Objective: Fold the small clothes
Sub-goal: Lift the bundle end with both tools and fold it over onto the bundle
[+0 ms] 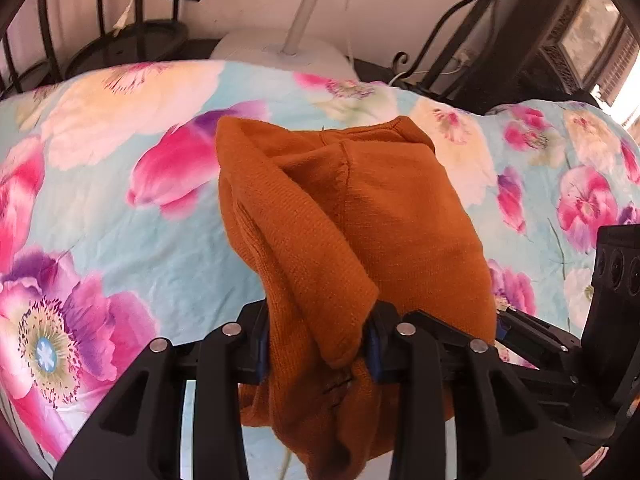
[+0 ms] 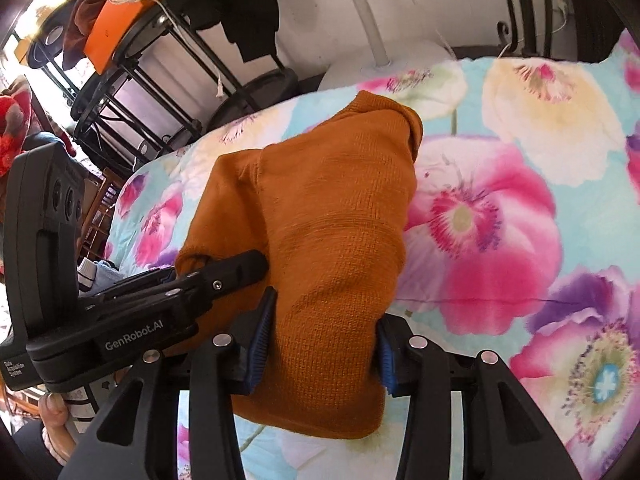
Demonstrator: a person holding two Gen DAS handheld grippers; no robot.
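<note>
You have open floral bedspread (image 1: 120, 216) on both sides of the work: a wide stretch to the left in the left wrist view and another to the right in the right wrist view. The bed's far edge is hemmed in by a white lamp base (image 1: 280, 50), black metal rails (image 1: 452, 32) and a black wire rack (image 2: 132, 80) with clothes hung on it.

The rust-orange knit garment (image 1: 360, 208) is bunched between your two tools. Its near end hangs in thick folds, and its far end slopes down to the bedspread, though you cannot tell how much of it rests there.

Your left gripper (image 1: 316, 344) has its fingers (image 1: 262, 344) partly closed, the blue pads pinching a thick fold of the knit. Your right gripper (image 2: 320, 344) also has its fingers (image 2: 262, 336) partly closed, squeezing a broad wad of the same garment.

Both tools point steeply down and away from you. They sit close together: in the right wrist view the left tool lies just to the left, its tips against the knit.
</note>
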